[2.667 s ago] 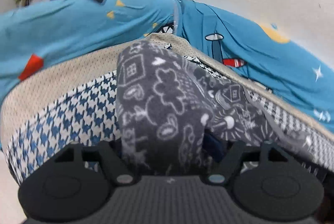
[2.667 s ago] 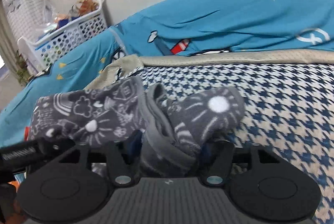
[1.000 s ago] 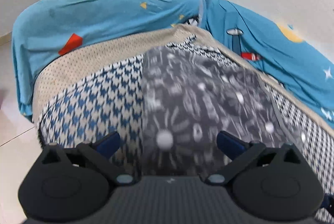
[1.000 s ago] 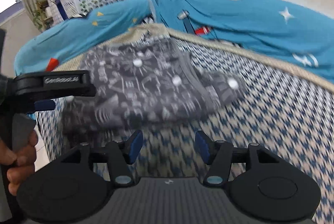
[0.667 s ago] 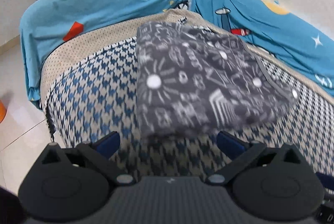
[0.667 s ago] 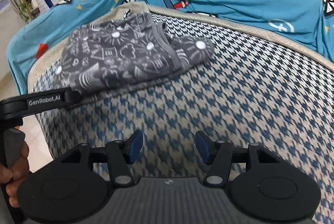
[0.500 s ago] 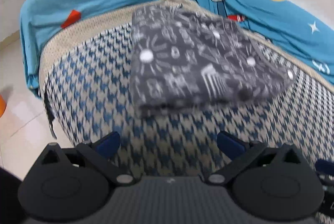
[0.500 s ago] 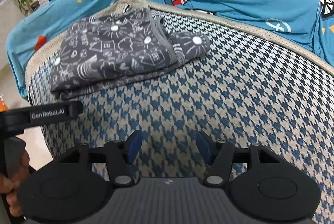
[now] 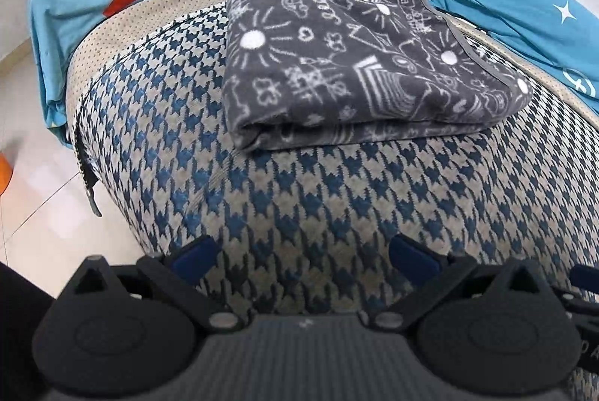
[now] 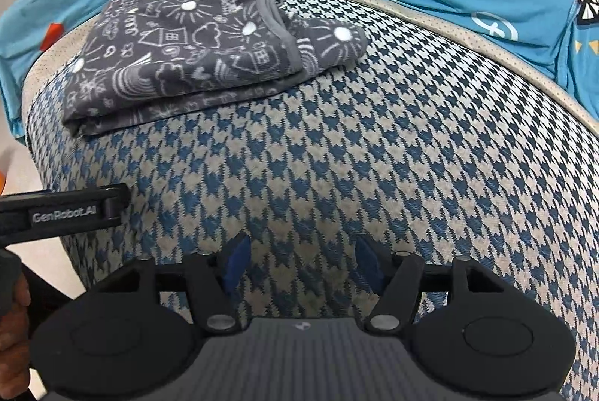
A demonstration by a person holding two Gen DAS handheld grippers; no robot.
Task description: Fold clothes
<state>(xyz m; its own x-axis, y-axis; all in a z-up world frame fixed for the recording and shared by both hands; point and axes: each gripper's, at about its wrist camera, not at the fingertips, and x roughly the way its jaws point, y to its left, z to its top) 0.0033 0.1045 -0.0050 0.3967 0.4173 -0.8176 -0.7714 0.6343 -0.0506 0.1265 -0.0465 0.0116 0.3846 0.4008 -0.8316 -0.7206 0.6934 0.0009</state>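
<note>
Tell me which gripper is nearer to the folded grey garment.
Left, by a narrow margin as far as the views show. The left gripper is open, short of the grey garment near its corner. The right gripper, jaws opening and empty, sits farther back, off to the side.

I see one dark grey fleece garment with white doodle print (image 9: 359, 64) (image 10: 194, 49), suns and houses, grey trim along one edge. It is folded into a flat, roughly rectangular stack of layers. It lies near the far corner of the blue-and-beige houndstooth cushion (image 9: 337, 199) (image 10: 374, 146).
</note>
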